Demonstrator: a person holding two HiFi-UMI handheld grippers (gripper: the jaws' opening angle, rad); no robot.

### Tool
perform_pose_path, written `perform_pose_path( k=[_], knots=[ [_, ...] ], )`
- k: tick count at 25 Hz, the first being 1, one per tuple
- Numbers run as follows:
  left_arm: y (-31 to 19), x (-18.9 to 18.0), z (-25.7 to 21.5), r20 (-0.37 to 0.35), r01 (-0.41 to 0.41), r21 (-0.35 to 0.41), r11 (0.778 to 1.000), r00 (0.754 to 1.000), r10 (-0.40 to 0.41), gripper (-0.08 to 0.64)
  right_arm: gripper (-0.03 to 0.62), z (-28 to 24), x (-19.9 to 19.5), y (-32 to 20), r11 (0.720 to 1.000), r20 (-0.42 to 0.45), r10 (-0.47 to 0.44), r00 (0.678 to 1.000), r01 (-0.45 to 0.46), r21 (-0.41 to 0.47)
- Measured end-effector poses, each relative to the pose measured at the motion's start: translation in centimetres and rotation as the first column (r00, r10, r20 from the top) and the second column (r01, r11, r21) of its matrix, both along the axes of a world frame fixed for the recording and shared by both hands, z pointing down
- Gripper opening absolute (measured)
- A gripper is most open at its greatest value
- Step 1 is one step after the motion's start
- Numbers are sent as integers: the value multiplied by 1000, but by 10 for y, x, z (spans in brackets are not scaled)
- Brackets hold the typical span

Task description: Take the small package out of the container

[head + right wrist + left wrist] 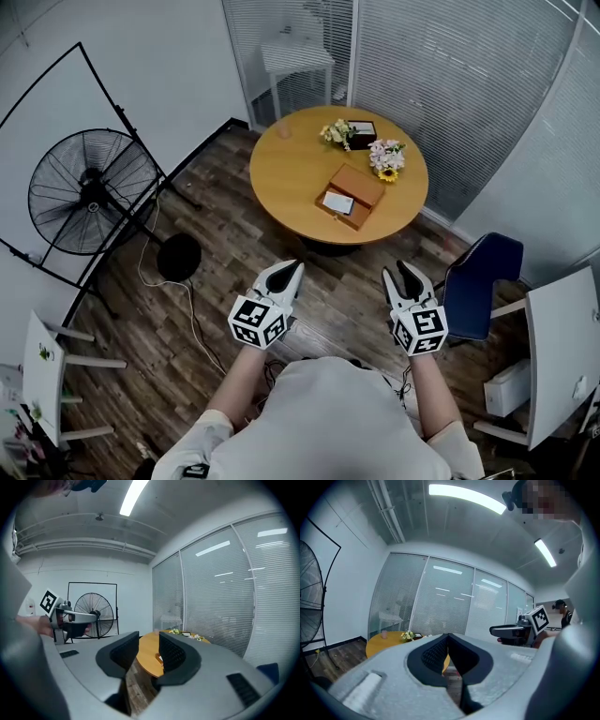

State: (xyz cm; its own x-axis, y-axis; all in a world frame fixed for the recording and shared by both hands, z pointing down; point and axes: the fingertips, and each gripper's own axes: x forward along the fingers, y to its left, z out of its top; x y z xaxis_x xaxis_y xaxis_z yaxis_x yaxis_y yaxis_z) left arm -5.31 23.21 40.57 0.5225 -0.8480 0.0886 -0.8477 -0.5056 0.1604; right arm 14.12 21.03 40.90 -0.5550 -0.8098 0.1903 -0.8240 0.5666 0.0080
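Observation:
An open brown cardboard box [354,192] lies on the round wooden table [291,173], far ahead of both grippers. A small white package [338,202] rests inside it. My left gripper [292,268] is held over the floor short of the table, its jaws shut with nothing between them [448,637]. My right gripper [399,272] is level with it to the right, jaws open and empty [149,637]. Between the right jaws the table [147,656] and the box [158,657] show small. Each gripper view shows the other gripper from the side.
Two flower bunches [386,157] and a dark frame stand on the table's far side. A big black fan [89,192] and a round stand base [178,255] are at left. A blue chair [483,281] and a white desk [562,347] are at right. Blinded glass walls lie behind.

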Motion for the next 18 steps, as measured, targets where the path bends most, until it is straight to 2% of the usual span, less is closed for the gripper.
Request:
perform_pose_path(
  k=[11,18],
  knots=[
    [0,-39,9,-2,-28,-11,1000,1000,28,18,120,5,-32,6,999,-5,53,999,-53,-4],
    [-17,-42,19,-18,-22,-29,999,1000,22,18,120,13,-34,-9,998,-9,51,999,-51,-24]
  ],
)
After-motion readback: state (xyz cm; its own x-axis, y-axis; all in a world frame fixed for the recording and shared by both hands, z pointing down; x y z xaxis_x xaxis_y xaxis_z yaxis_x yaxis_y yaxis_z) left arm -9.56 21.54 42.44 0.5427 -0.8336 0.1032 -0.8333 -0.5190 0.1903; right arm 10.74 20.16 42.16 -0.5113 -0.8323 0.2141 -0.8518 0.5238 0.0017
